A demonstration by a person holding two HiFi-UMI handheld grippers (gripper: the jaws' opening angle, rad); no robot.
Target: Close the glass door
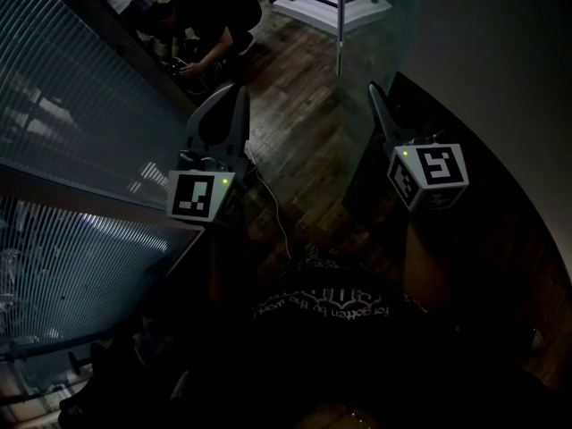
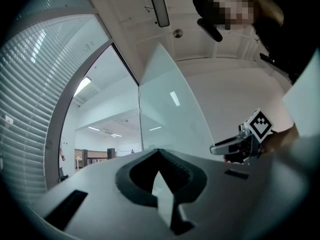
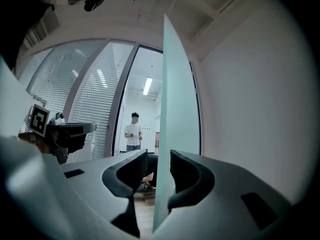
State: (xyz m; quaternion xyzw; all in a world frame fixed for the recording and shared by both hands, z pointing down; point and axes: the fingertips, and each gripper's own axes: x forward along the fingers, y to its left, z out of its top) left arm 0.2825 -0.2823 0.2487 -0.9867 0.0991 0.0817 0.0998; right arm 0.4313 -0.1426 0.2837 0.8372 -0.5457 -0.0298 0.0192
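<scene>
**Right tongs** (image 3: 158, 156): held out ahead and roughly level, marker cube (image 1: 431, 172) facing up. Jaws are released and stand apart, astride the free edge of the glass door (image 3: 175, 99). The right jaw lies against the pane, and a narrow gap shows at the left jaw.

**Left tongs** (image 2: 160, 153): held beside the right tongs and apart from them, nose tipped slightly upward. Jaws are clenched tip to tip with nothing between them, clear of the door.

**Glass door**: frosted pane, upright and standing ajar. It is seen edge-on between the right jaws, with a white wall (image 3: 250, 109) to its right.

**Surroundings**: glazed wall with slatted blinds (image 1: 71, 105) on the left and a dark wooden floor (image 1: 304, 123). One person stands in the opening (image 3: 133, 131) and another crouches on the floor (image 1: 210, 34).
</scene>
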